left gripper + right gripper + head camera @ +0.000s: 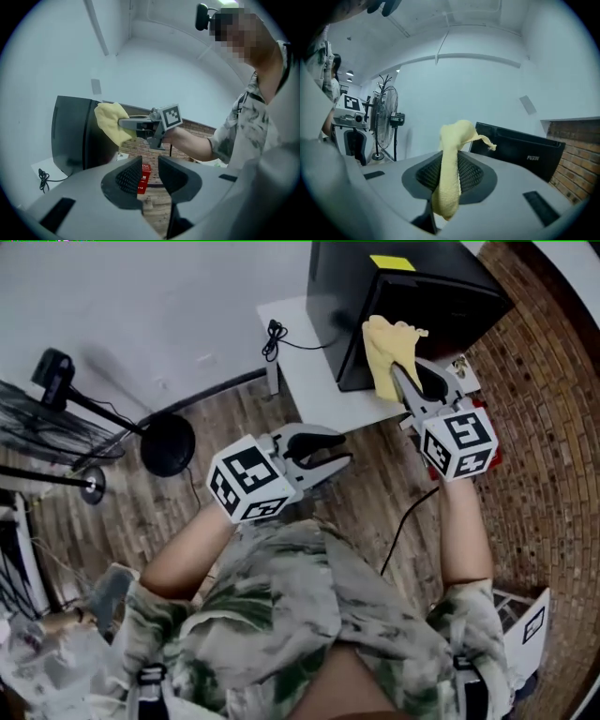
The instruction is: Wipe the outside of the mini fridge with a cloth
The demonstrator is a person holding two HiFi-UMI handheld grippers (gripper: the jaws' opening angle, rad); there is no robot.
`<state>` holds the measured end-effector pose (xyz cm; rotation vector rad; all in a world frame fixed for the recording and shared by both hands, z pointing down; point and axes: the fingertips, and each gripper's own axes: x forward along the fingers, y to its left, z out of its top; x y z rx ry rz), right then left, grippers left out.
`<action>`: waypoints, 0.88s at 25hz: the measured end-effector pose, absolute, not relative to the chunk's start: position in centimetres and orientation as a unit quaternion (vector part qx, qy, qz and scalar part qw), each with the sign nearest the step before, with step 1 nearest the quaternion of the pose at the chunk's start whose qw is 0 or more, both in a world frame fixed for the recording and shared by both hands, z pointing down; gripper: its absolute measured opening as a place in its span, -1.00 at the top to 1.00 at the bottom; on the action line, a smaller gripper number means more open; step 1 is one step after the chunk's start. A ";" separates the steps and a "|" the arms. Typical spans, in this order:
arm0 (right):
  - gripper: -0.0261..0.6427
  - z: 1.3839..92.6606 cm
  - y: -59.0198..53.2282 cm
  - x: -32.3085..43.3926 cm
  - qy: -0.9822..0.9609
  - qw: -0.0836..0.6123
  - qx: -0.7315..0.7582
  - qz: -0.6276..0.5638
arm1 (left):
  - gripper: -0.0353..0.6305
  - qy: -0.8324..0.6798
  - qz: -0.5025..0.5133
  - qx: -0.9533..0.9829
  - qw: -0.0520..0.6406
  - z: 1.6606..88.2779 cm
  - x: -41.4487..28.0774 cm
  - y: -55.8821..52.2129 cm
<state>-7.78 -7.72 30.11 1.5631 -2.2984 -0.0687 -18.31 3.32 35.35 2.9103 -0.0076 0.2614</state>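
The black mini fridge [403,296] stands on a low white table [300,362] against the wall; it also shows in the left gripper view as a mini fridge [75,136] and in the right gripper view as a fridge [520,150]. My right gripper [401,371] is shut on a yellow cloth [386,351], held against the fridge's front lower corner. The cloth [452,173] hangs pinched between the right jaws, and the cloth [112,123] touches the fridge's side. My left gripper [330,457] hovers open over the floor, left of the table, holding nothing.
A black power cord [277,338] lies on the table by the fridge. A standing fan with a round base [169,444] is at left on the wooden floor. A brick wall [544,409] runs along the right. A red box [143,180] sits on the floor.
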 end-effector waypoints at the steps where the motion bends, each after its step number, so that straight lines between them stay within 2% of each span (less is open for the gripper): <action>1: 0.65 29.7 -8.9 -8.7 -0.809 0.180 0.559 -0.026 | 0.54 0.003 0.087 0.990 0.109 35.2 -19.5 2.4; 5: 0.65 28.2 -12.6 -11.4 -0.779 0.198 0.593 -0.043 | 0.54 0.034 0.078 0.991 0.105 34.7 -23.5 0.1; 9: 0.65 27.3 -15.9 -13.1 -0.742 0.219 0.630 -0.062 | 0.65 0.066 0.088 0.989 0.098 35.3 -27.4 -1.4; 16: 0.65 25.5 -20.4 -13.8 -0.672 0.262 0.686 -0.097 | 0.74 0.113 0.097 0.983 0.104 35.8 -33.4 -3.5; 22: 0.65 24.9 -22.8 -13.4 -0.596 0.342 0.711 -0.147 | 0.76 0.130 0.089 0.980 0.121 36.0 -35.6 -4.2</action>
